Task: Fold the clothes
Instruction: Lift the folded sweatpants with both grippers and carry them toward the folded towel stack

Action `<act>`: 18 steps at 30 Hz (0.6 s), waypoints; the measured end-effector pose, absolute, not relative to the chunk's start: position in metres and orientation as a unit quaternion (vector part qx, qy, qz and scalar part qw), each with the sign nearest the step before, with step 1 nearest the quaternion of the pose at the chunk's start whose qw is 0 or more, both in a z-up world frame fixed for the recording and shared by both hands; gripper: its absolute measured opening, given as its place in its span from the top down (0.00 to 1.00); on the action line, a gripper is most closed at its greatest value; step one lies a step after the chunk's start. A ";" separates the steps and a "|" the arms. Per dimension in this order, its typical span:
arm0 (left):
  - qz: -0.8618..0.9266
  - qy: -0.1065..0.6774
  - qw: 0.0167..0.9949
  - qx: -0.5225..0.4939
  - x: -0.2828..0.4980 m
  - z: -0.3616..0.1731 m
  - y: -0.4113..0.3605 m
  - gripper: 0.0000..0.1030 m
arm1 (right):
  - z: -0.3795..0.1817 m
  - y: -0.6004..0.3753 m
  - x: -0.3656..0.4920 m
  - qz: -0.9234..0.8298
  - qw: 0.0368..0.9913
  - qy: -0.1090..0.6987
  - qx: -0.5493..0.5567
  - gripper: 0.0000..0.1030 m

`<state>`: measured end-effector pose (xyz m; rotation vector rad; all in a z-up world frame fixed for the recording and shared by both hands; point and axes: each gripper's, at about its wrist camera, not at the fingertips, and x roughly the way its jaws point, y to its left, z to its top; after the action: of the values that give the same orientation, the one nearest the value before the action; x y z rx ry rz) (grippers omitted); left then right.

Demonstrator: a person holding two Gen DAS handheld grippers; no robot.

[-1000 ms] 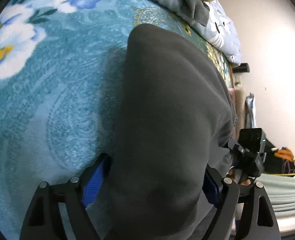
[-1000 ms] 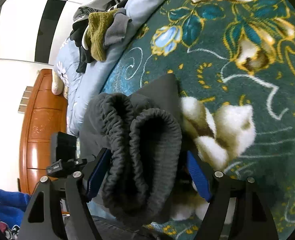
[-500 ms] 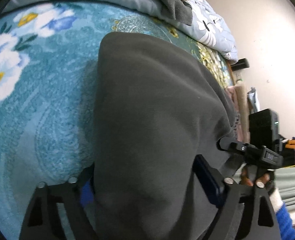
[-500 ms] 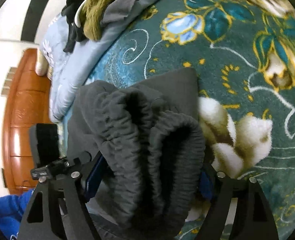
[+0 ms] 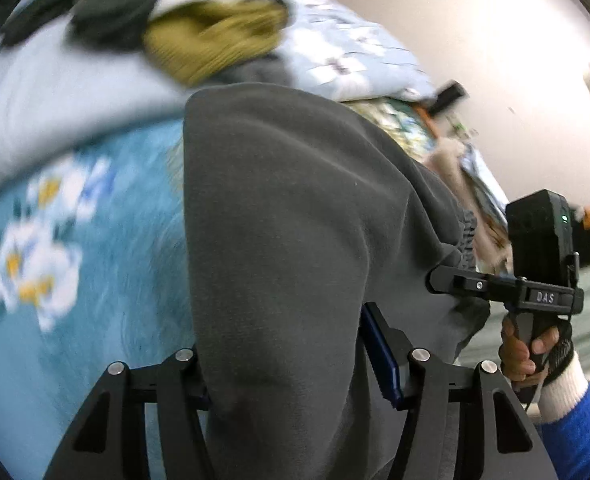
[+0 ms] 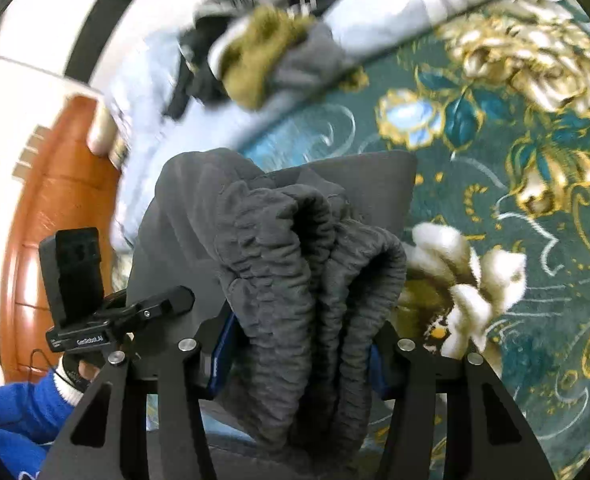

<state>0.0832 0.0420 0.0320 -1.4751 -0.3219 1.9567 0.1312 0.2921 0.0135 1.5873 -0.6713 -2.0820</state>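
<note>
A folded dark grey garment [image 5: 295, 240] with an elastic waistband [image 6: 307, 280] is held between both grippers above a floral bed blanket [image 5: 75, 280]. My left gripper [image 5: 295, 364] is shut on its smooth folded side. My right gripper [image 6: 295, 344] is shut on the bunched waistband end. Each gripper shows in the other's view: the right one in the left wrist view [image 5: 535, 280], the left one in the right wrist view [image 6: 95, 300]. The fingertips are hidden by cloth.
A pile of unfolded clothes with an olive knit piece [image 5: 211, 40] lies on a pale blue quilt [image 5: 355, 60] at the bed's far side; it also shows in the right wrist view [image 6: 263, 52]. A wooden headboard [image 6: 55, 200] stands at the left. The green floral blanket [image 6: 515, 160] spreads to the right.
Both grippers have lifted and tilted with the garment, so the clothes pile and quilt have come further into view. The grip on the garment has not changed.
</note>
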 end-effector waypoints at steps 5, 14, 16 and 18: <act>0.743 -0.071 0.387 -0.541 0.076 0.082 0.086 0.39 | 0.056 0.332 0.156 -0.786 0.189 -0.277 0.519 0.47; 0.679 0.019 0.525 -0.512 0.061 0.153 0.247 0.39 | 0.124 0.457 0.221 -0.827 0.077 -0.342 0.439 0.47; 0.655 0.014 0.550 -0.518 0.051 0.164 0.291 0.39 | 0.138 0.488 0.229 -0.832 0.052 -0.352 0.426 0.47; 0.637 0.017 0.568 -0.520 0.043 0.174 0.328 0.39 | 0.152 0.522 0.236 -0.836 0.025 -0.362 0.413 0.47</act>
<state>0.0434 0.3279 0.1744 -1.2216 0.0407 1.4974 0.2360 0.5225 0.1522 1.2768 -1.1194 -2.5846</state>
